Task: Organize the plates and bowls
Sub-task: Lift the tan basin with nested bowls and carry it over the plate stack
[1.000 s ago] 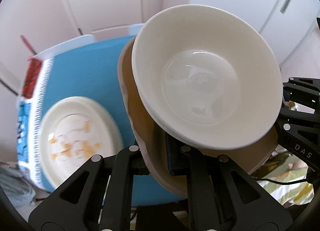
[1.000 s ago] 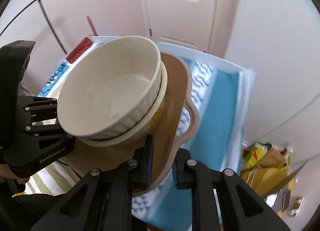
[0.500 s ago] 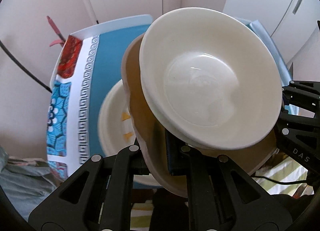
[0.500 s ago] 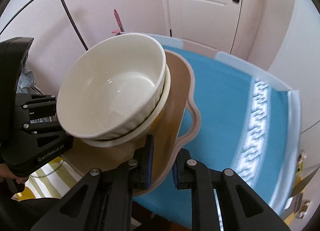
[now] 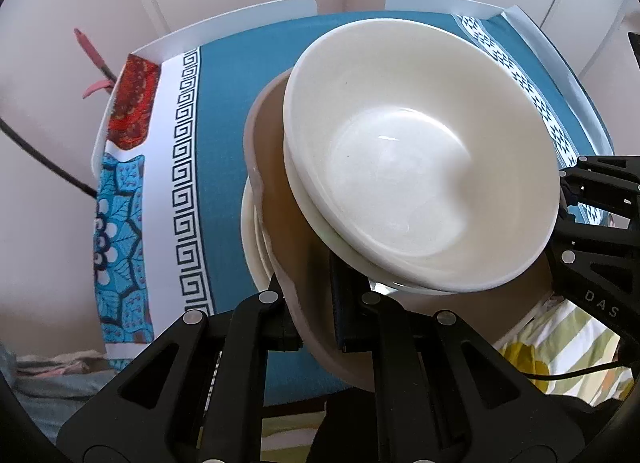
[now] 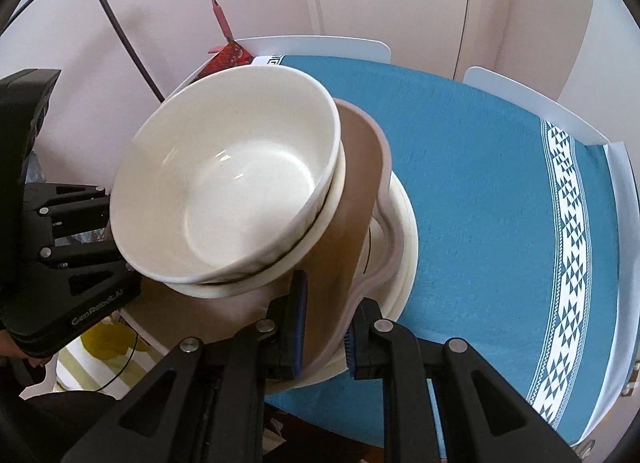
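left wrist view: left gripper (image 5: 316,295) clamped hard on the near edge of a tan wavy-rimmed plate (image 5: 276,167), with two stacked white bowls (image 5: 420,167) riding on top. whole load tipped toward the camera, so probably the big risk here: bowls sliding off the tan plate if the tilt grows or the two sides drop unevenly. another white plate (image 5: 250,247) peeking out just underneath, sitting on the blue tablecloth (image 5: 224,111). could clip its rim on the way down and knock it sideways. pointing steeply down, other gripper visible at the far right edge.

right wrist view: right gripper (image 6: 326,327) pinched shut on the opposite rim of the same tan plate (image 6: 360,151), bowls (image 6: 224,179) leaning left toward the other tool. white plate (image 6: 408,231) directly below, looks like the landing spot. also angled steeply down over the table's near edge. can't tell if the tan plate already touches the one below.
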The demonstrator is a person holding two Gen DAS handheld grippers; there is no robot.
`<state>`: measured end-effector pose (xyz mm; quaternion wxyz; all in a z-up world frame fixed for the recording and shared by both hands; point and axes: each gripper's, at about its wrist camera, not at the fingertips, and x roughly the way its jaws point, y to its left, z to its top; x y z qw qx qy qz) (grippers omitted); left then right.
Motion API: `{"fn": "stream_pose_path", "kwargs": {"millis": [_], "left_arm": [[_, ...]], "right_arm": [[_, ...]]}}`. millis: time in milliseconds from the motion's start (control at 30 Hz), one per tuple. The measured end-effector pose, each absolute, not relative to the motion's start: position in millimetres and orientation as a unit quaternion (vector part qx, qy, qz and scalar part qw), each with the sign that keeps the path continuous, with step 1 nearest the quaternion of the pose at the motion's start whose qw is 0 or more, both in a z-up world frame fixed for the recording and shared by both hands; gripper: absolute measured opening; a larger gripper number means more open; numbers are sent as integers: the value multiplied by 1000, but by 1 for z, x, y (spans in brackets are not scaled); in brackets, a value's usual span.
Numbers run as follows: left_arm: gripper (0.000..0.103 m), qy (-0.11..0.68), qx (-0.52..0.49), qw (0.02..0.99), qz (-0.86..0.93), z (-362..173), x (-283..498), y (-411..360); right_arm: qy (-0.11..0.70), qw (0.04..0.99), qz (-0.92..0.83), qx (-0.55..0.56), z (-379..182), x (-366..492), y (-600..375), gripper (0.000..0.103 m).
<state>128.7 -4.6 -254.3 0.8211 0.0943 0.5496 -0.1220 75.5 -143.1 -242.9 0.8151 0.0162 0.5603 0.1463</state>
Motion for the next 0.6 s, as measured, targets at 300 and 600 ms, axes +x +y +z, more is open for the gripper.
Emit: {"fn": "stream_pose_path", "kwargs": {"millis": [300,600], "left_arm": [[8,553,88,818,-130,-260,135,-5],[14,599,107,781,-143,-262,147,-11]], "right_arm": [[559,820,126,1,-238,73,-141,15],[604,789,114,-20,-244,85,-138,24]]}}
